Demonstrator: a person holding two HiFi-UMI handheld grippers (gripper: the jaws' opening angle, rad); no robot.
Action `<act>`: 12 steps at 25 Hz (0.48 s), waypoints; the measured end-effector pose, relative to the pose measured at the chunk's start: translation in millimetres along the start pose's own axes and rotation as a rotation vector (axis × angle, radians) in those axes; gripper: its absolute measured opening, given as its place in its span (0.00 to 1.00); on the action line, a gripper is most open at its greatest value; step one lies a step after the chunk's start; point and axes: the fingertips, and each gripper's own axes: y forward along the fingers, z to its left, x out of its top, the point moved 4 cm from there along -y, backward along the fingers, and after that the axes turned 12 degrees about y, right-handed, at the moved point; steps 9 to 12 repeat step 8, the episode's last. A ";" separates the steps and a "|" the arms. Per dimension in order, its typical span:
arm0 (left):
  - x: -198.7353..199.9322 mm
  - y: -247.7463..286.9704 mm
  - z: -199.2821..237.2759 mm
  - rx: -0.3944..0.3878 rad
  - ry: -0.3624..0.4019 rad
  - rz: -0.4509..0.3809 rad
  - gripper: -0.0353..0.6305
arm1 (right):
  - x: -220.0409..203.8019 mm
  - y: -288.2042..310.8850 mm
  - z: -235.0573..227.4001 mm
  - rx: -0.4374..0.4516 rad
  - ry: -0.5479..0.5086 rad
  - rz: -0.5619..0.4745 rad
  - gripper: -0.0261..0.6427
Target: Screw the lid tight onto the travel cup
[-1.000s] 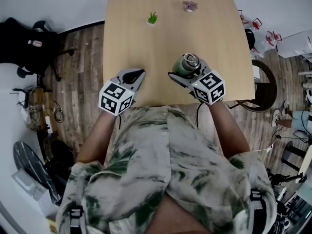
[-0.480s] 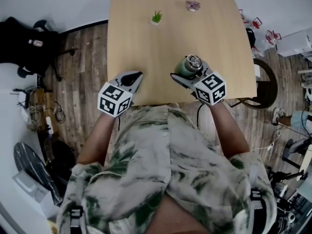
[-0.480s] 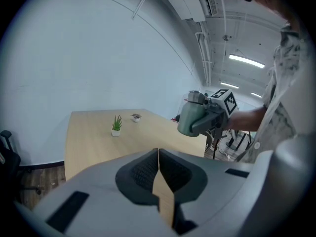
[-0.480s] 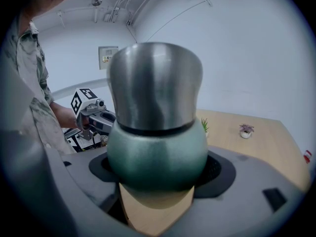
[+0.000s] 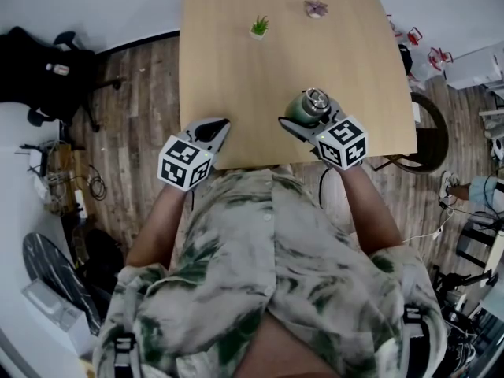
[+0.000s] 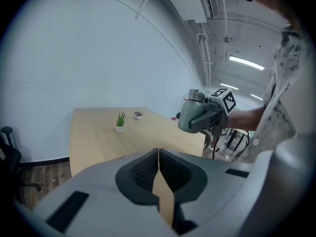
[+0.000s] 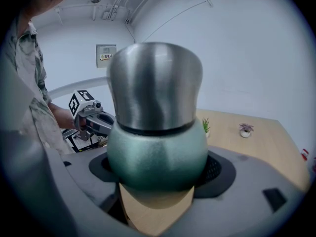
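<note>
The travel cup [image 5: 302, 110] has a round green body and a steel lid [image 5: 314, 98] on top. My right gripper [image 5: 305, 116] is shut on the green body, over the table's near right part. In the right gripper view the cup [image 7: 157, 154] fills the space between the jaws, upright, with the lid [image 7: 154, 83] above it. My left gripper [image 5: 221, 124] is shut and empty at the table's near edge, left of the cup. The left gripper view shows its jaws [image 6: 158, 153] pressed together, with the cup [image 6: 190, 118] off to the right.
The light wooden table [image 5: 260, 77] carries a small green potted plant [image 5: 258, 27] and a small purple plant [image 5: 316, 9] at its far end. A black office chair [image 5: 47, 69] stands on the wooden floor to the left. Another chair [image 5: 429, 140] stands at the right.
My left gripper has slid a little towards the table's near left edge, away from the cup. The right gripper and the cup have barely moved.
</note>
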 end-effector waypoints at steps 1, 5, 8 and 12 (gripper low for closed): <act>-2.0 -2.6 1.4 -0.001 -0.002 0.000 0.09 | 0.1 1.5 2.3 -0.003 0.000 0.000 0.64; -9.5 -7.7 2.9 -0.007 -0.005 0.006 0.09 | -2.1 6.1 6.3 -0.012 0.006 -0.002 0.64; -15.9 -10.4 3.9 -0.011 -0.004 0.012 0.09 | -4.0 10.7 8.3 -0.017 0.009 -0.004 0.64; -15.9 -10.4 3.9 -0.011 -0.004 0.012 0.09 | -4.0 10.7 8.3 -0.017 0.009 -0.004 0.64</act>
